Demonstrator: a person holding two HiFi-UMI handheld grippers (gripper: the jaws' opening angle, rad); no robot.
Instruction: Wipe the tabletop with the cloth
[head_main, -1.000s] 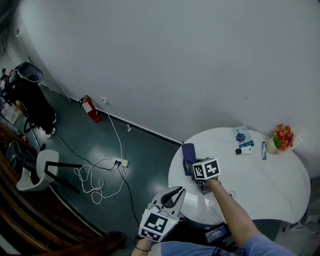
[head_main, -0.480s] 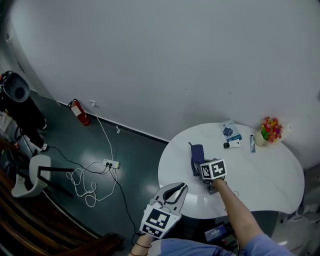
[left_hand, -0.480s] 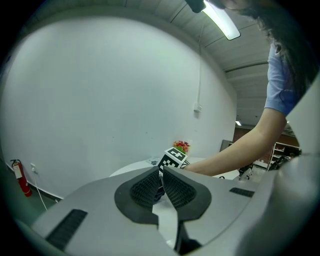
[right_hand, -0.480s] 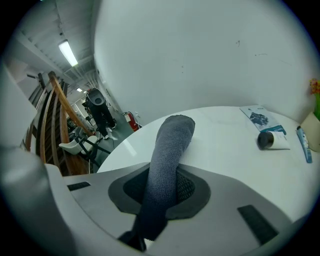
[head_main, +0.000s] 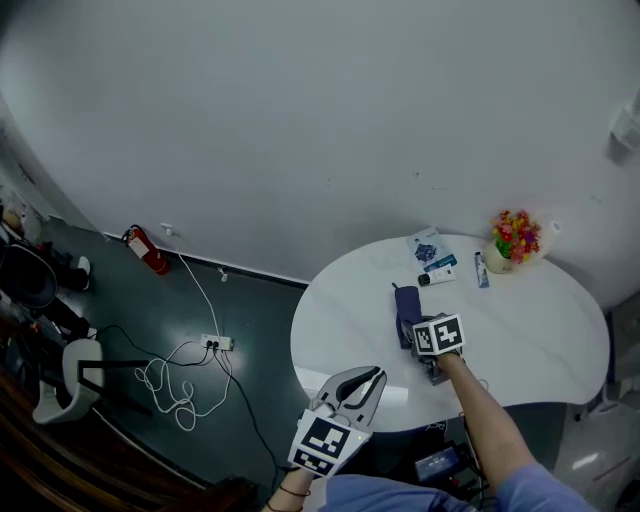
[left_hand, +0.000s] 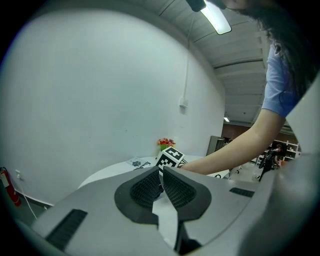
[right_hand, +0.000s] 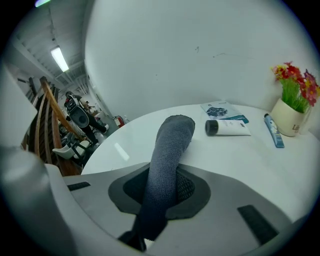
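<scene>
A dark blue-grey cloth (head_main: 406, 303) lies on the round white table (head_main: 540, 340), left of its middle. My right gripper (head_main: 412, 326) is shut on the cloth's near end. In the right gripper view the cloth (right_hand: 169, 150) runs from between the jaws out onto the tabletop (right_hand: 240, 160). My left gripper (head_main: 352, 384) hangs off the table's front left edge, over the floor. In the left gripper view the left gripper (left_hand: 161, 176) is shut with nothing between its pads, and the right gripper's marker cube (left_hand: 170, 157) shows beyond.
At the table's far side stand a flower pot (head_main: 512, 240), a booklet (head_main: 428, 245), a small tube (head_main: 437, 276) and a blue stick (head_main: 480, 270). On the floor to the left are a fire extinguisher (head_main: 145, 250), a power strip with cables (head_main: 215, 343) and a chair (head_main: 75, 385).
My right gripper has dragged the cloth from the table's left edge inward toward the middle. The head view has swung, so the table sits further left. My left gripper has stayed low.
</scene>
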